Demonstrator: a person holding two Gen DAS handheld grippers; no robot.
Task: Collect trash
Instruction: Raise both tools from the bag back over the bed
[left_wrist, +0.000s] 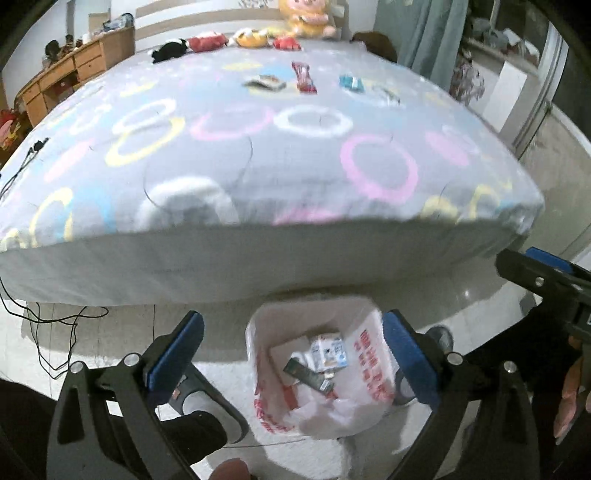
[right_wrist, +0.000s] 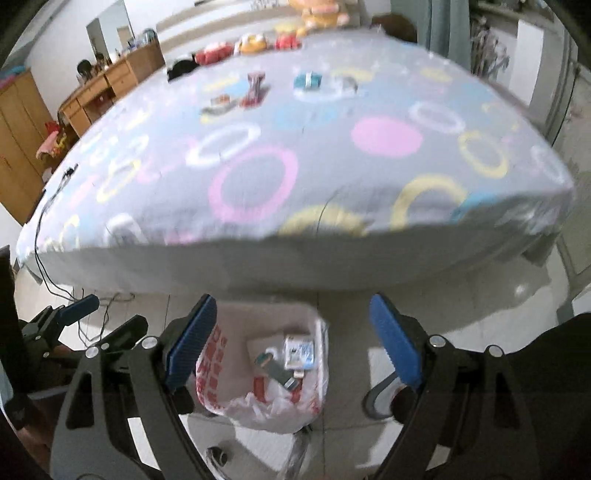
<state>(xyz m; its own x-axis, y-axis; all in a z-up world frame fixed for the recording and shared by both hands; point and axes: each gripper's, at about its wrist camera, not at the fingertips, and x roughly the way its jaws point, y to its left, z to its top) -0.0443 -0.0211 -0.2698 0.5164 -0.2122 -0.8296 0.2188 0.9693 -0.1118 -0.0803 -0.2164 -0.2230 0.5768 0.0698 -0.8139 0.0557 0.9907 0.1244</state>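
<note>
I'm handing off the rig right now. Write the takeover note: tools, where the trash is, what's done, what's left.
Left tool: open, empty, above the trash bag.
Right tool: open, empty, also above it.
White trash bag sits on the floor at the foot of the bed; a small carton and a dark wrapper are already inside.
Left: four pieces on the far part of the bed: red wrapper, flat packet, blue packet, pale wrapper.

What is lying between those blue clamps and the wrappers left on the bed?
Nothing visible. Both tools, left and right, hang open over the bin; only bare bedspread separates them from the wrappers.
</note>
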